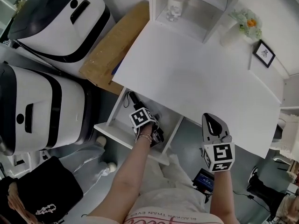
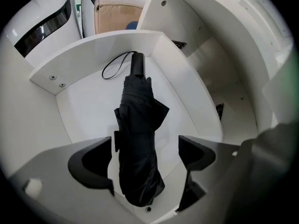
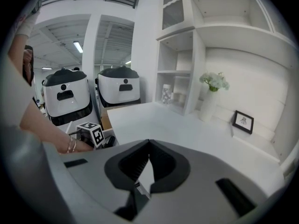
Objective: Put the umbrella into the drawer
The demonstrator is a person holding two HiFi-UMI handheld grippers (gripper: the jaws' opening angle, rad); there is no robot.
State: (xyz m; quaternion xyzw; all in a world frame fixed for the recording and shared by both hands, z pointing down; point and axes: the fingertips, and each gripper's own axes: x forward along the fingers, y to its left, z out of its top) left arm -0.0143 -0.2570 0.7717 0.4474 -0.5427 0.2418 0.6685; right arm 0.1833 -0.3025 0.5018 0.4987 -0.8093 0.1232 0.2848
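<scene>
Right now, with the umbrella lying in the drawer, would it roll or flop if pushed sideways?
The umbrella would probably slide rather than roll: its loose folded fabric bulges unevenly. It likely stays stiff, since it lies straight. Its thin strap loop looks floppy.

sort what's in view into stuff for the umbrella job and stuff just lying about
For the job: black folded umbrella, lying in the open white drawer; left gripper, jaws open either side of it.
Just lying about: white flower vase, black picture frame, brown cardboard sheet, white-and-black machines.
</scene>
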